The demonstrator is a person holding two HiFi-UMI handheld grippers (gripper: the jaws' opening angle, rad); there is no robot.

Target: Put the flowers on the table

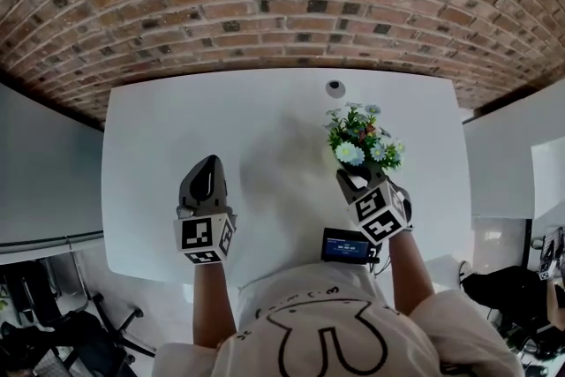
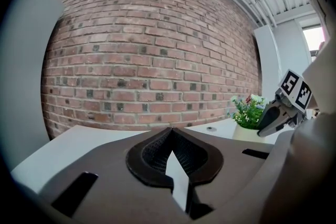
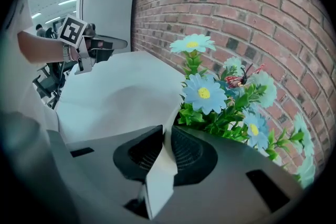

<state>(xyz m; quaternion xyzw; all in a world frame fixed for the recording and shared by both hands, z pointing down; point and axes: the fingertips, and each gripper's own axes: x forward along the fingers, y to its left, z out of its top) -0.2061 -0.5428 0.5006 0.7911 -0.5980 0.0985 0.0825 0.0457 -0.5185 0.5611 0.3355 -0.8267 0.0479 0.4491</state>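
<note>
1. The right gripper (image 1: pixel 353 179) is pinching the white pot (image 2: pixel 245 134) of the flowers (image 1: pixel 362 139) by its rim, over the table's (image 1: pixel 256 115) right half. I cannot tell if the pot is touching down.
2. The grip is thin and one-sided, so the pot is likely risking a tilt or slip.
3. Letting go before it is sitting flat is risking a topple.
4. The left gripper (image 1: pixel 206 172) is hovering well apart, pressed together and empty, so it is giving no support.
</note>
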